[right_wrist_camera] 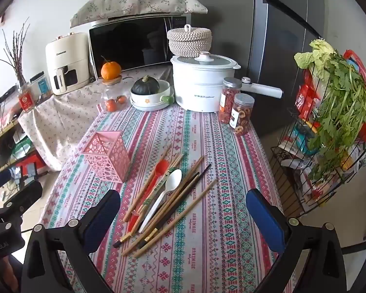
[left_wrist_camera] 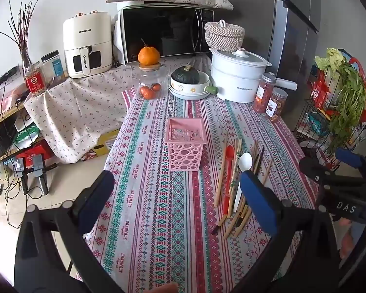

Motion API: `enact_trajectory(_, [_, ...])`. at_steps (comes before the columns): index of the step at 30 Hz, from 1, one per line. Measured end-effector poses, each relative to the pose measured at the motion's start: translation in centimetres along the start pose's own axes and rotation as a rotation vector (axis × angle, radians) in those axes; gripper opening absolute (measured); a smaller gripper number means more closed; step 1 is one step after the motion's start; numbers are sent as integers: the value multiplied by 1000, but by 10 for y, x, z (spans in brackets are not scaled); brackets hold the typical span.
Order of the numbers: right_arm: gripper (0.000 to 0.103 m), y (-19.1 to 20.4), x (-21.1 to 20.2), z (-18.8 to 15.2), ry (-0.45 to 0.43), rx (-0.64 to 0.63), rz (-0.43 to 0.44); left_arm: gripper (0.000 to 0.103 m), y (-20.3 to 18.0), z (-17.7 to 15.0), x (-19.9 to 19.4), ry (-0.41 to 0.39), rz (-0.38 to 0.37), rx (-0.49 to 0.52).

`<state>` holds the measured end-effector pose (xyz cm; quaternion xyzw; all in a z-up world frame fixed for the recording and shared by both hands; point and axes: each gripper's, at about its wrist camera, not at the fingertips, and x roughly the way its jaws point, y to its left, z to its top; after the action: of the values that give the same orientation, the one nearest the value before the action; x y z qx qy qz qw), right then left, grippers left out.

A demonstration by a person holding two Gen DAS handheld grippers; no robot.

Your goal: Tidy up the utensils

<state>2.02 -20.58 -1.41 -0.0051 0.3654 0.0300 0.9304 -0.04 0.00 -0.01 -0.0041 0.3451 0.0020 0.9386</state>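
Left wrist view: left gripper (left_wrist_camera: 175, 195) above near edge of patterned tablecloth (left_wrist_camera: 158, 219), jaws wide apart, nothing btwn them, blue pads clear of cloth. Pink perforated holder (left_wrist_camera: 184, 144) upright mid-table, ahead and btwn the fingers, empty as far as visible. Utensil pile just right of holder, apart from it: wooden chopsticks (left_wrist_camera: 220, 183), red spoon (left_wrist_camera: 228, 156), white spoon (left_wrist_camera: 244, 166), a few dark chopsticks, all flat on cloth, partly hidden behind right-hand blue pad. Right gripper (left_wrist_camera: 334, 171) at far right edge, black frame w/ blue pad tip, over table's right side. Farther back: glass jar w/ orange on lid (left_wrist_camera: 149, 73), bowl w/ dark green squash (left_wrist_camera: 186, 78), white electric pot (left_wrist_camera: 236, 78), two snack jars, microwave (left_wrist_camera: 166, 31), air fryer (left_wrist_camera: 87, 46). Wire rack w/ greens (left_wrist_camera: 341, 102) off right side.

Right wrist view: right gripper (right_wrist_camera: 183, 217) low over table front, jaws spread fully, nothing gripped. Utensil pile directly ahead, btwn the fingers but not touched: wooden chopsticks (right_wrist_camera: 178, 210) fanned diagonally, white spoon (right_wrist_camera: 168, 188) on top, bowl end away from camera, red spoon (right_wrist_camera: 158, 171) to its left, dark chopsticks (right_wrist_camera: 183, 195) mixed in. Pink holder (right_wrist_camera: 107, 156) left of pile, near but not touching, tilted look from lens. Left gripper (right_wrist_camera: 9, 190) at left edge, off the table's side. Electric pot (right_wrist_camera: 202, 83), squash bowl (right_wrist_camera: 148, 92), snack jars (right_wrist_camera: 236, 107) along back.
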Motion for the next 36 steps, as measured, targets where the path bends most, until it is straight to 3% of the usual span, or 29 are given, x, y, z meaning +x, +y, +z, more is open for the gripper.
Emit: enact_trajectory(36, [103,-1,-3,-1,-7,7,-2,102,-5,-4,6,50,-12,2])
